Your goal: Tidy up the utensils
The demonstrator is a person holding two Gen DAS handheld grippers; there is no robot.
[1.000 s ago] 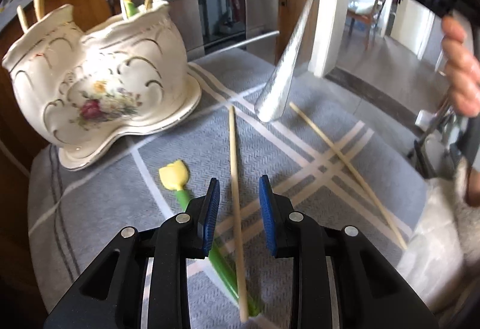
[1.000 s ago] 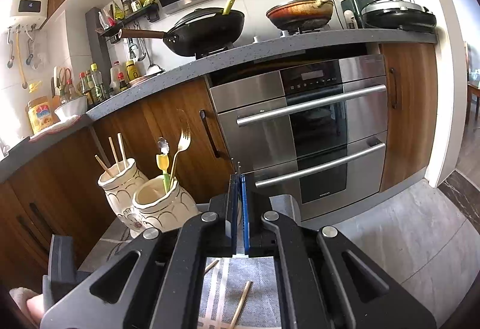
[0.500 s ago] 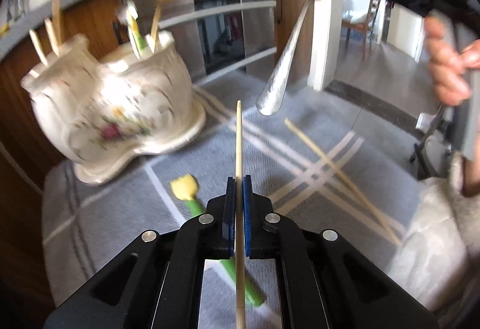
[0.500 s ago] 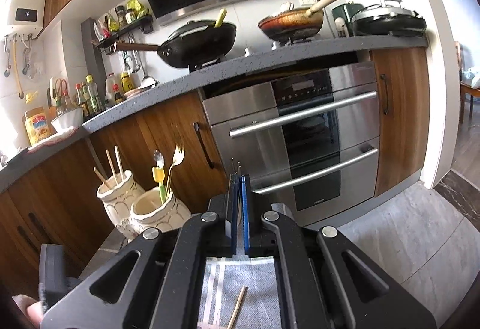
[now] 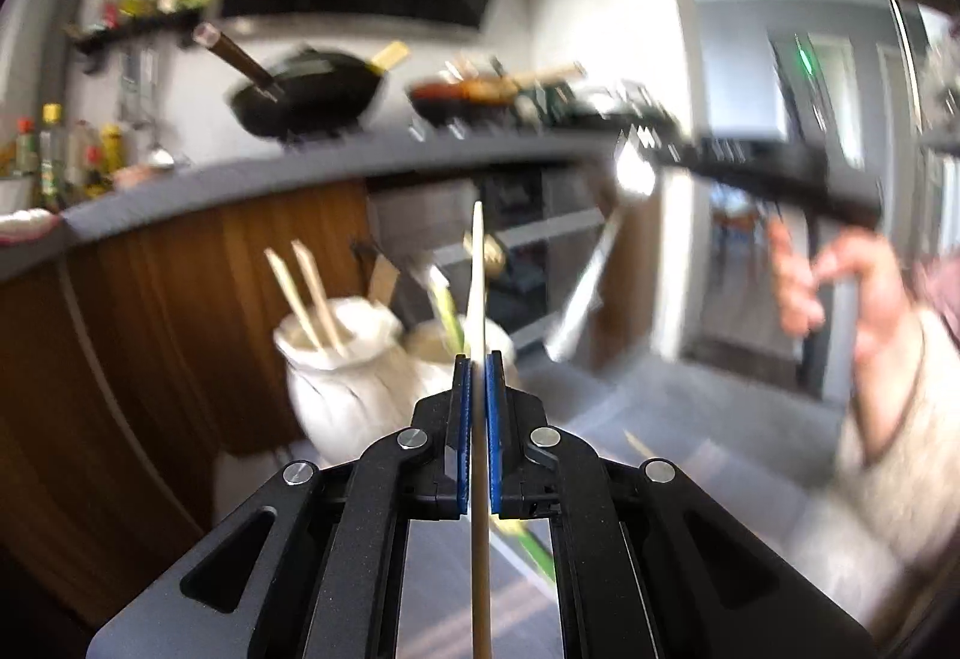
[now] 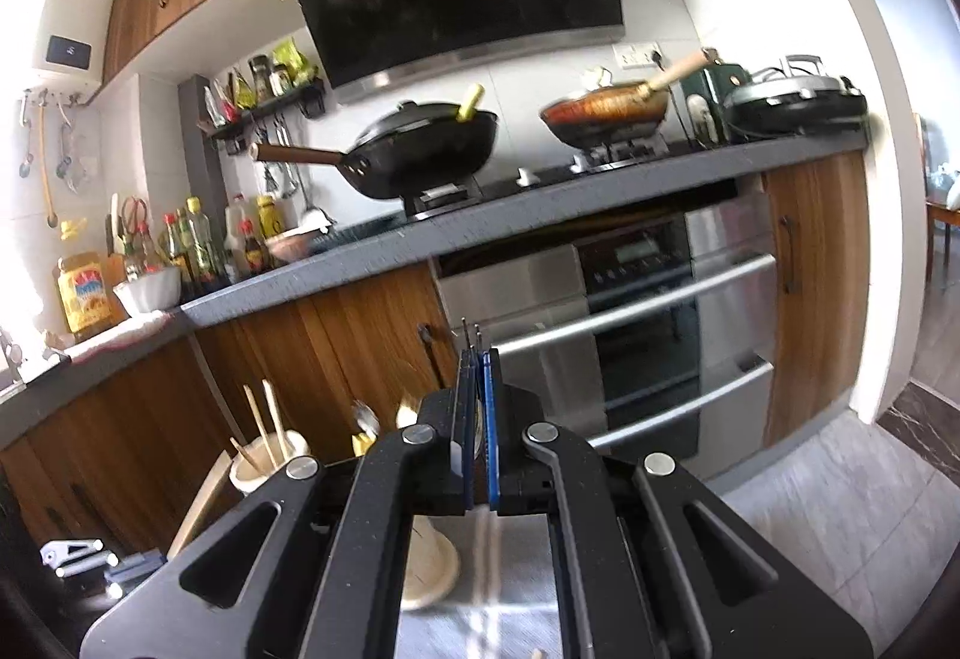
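Pale wooden chopstick (image 5: 478, 263), thin and straight, clamped upright between blue pads, tip up, off the cloth. Silver fork (image 5: 591, 278), tines up, handle hanging down-left, blurred, held at the tines. White ceramic holder (image 5: 342, 377), two-lobed, upright on its saucer: two chopsticks (image 5: 309, 293) leaning in left lobe, green-handled utensil in right.

Left gripper (image 5: 478, 359) pinching chopstick (image 5: 478, 263) — ceramic holder (image 5: 342, 377) beyond.
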